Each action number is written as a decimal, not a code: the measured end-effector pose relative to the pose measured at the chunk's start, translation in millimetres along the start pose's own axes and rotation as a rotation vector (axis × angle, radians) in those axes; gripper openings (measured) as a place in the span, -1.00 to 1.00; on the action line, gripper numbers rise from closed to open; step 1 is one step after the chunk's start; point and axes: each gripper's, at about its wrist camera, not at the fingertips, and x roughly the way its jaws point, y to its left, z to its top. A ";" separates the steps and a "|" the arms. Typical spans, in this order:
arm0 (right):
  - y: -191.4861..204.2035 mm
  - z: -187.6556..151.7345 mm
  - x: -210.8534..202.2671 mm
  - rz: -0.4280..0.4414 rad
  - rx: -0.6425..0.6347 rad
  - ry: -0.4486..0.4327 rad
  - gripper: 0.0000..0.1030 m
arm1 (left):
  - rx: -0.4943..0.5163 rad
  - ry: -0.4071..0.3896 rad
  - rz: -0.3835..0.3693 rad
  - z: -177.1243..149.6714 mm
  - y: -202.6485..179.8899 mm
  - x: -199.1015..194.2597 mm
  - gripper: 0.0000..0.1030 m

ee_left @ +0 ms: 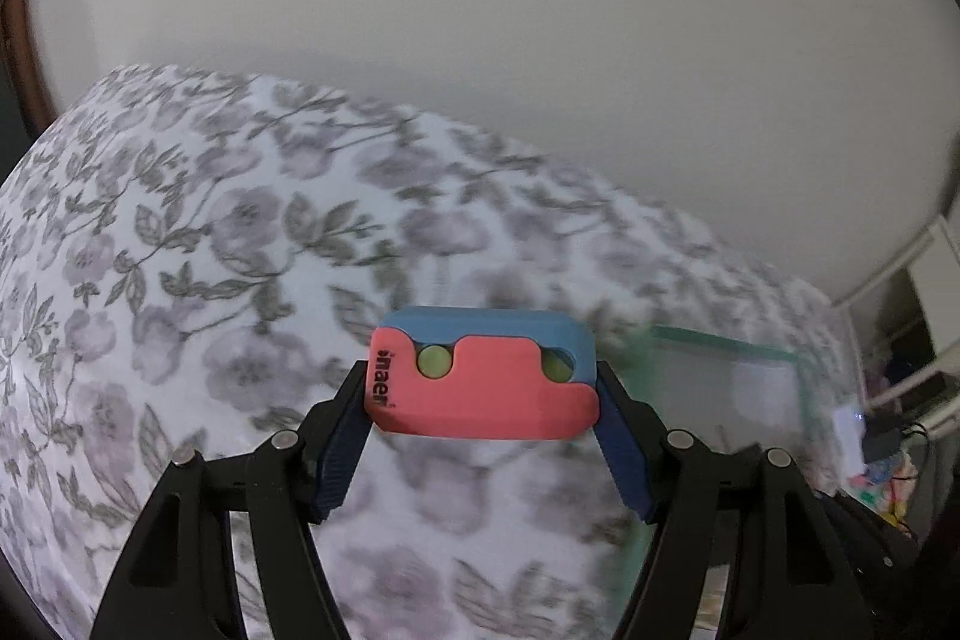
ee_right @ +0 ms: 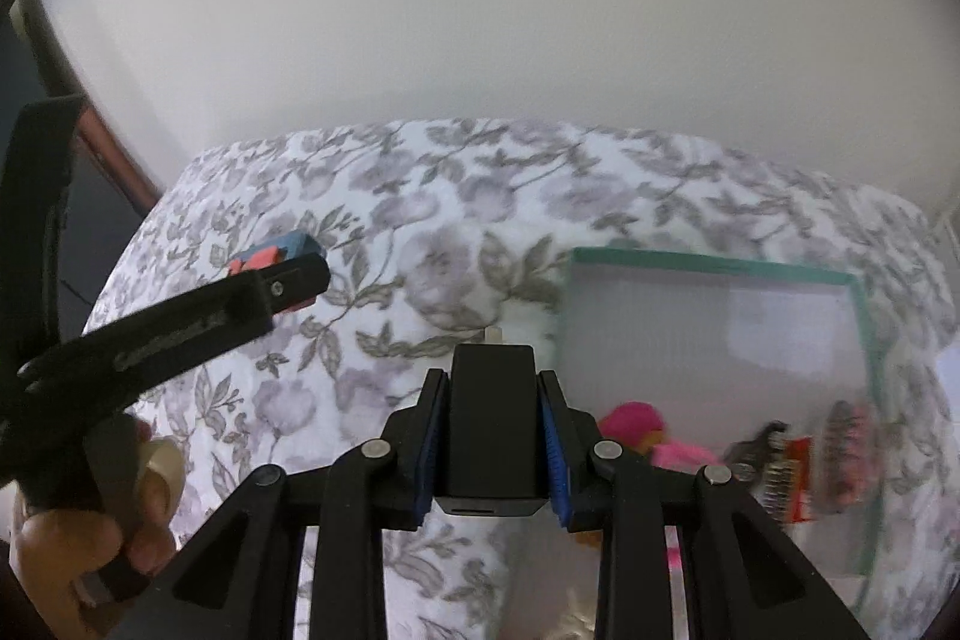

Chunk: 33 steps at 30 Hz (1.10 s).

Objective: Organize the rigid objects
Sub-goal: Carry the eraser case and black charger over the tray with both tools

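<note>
My left gripper [ee_left: 483, 382] is shut on a red and blue plastic block [ee_left: 492, 400] with two green discs set in it, held by its short ends above the floral bedspread [ee_left: 180, 232]. The right wrist view shows that gripper [ee_right: 288, 286] at the left with the block [ee_right: 270, 253] in it and a person's hand [ee_right: 66, 538] on its handle. My right gripper [ee_right: 492, 382] is shut on a black rectangular object [ee_right: 492, 430] with a small white tip at its far end, also held above the bedspread.
A clear bin with a green rim [ee_right: 708, 262] lies on the bed at the right and holds a pink item [ee_right: 636, 421] and several dark and red small things [ee_right: 786, 466]. The bin [ee_left: 720, 346] is blurred in the left wrist view. A white wall stands behind the bed.
</note>
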 end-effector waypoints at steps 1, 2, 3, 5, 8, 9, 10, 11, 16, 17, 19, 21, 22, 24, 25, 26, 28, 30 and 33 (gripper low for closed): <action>-5.2 0.4 -5.1 0.003 0.013 -0.006 -0.40 | 0.003 0.001 -0.015 -1.9 -7.4 -4.2 0.38; -12.5 1.6 -11.1 0.004 0.025 -0.011 -0.40 | 0.006 0.004 -0.027 -3.3 -14.4 -7.4 0.38; -17.9 2.1 -16.7 -0.003 0.031 -0.017 -0.40 | 0.008 0.006 -0.040 -6.0 -22.4 -10.9 0.38; -28.0 1.7 -28.8 -0.036 0.039 -0.032 -0.49 | 0.020 0.007 -0.061 -11.6 -36.8 -16.9 0.38; -45.0 -0.1 -48.9 -0.064 0.064 -0.055 -0.55 | 0.043 0.005 -0.084 -21.0 -58.1 -25.0 0.38; -49.3 -0.8 -53.2 -0.073 0.069 -0.059 -0.55 | 0.052 0.011 -0.090 -24.6 -65.6 -25.9 0.38; -54.1 -2.0 -58.1 -0.084 0.071 -0.061 -0.55 | 0.057 0.021 -0.102 -28.6 -72.5 -25.9 0.38; -61.8 -3.8 -62.1 -0.090 0.078 -0.057 -0.55 | 0.061 0.026 -0.109 -32.0 -77.2 -25.7 0.38; -91.8 -12.1 -75.1 -0.084 0.159 -0.053 -0.55 | 0.115 0.074 -0.123 -54.5 -106.6 -20.8 0.38; -95.2 -13.2 -76.7 -0.083 0.165 -0.052 -0.55 | 0.128 0.085 -0.126 -59.0 -113.1 -19.7 0.38; -103.8 -16.0 -79.5 -0.105 0.185 -0.048 -0.57 | 0.157 0.094 -0.130 -65.3 -121.3 -18.8 0.38; -110.0 -18.6 -79.5 -0.119 0.197 -0.041 -0.57 | 0.176 0.108 -0.141 -70.5 -126.5 -15.3 0.38; -113.6 -20.1 -79.3 -0.120 0.206 -0.037 -0.57 | 0.175 0.115 -0.142 -71.9 -126.6 -12.7 0.38; -122.1 -23.5 -78.4 -0.138 0.219 -0.025 -0.57 | 0.183 0.130 -0.129 -75.6 -128.3 -7.5 0.38; -126.3 -25.1 -77.0 -0.156 0.222 -0.015 -0.57 | 0.192 0.137 -0.123 -77.6 -129.7 -4.2 0.38; -130.1 -26.3 -75.1 -0.166 0.226 -0.009 -0.57 | 0.199 0.145 -0.119 -79.2 -130.5 -1.0 0.38; -137.0 -28.8 -71.6 -0.173 0.241 0.004 -0.57 | 0.208 0.167 -0.115 -82.8 -132.2 5.7 0.38; -141.0 -30.7 -69.2 -0.168 0.249 0.012 -0.57 | 0.220 0.184 -0.108 -85.9 -134.3 11.1 0.38; -142.9 -31.1 -65.5 -0.171 0.248 0.019 -0.57 | 0.238 0.213 -0.091 -91.6 -136.8 19.9 0.38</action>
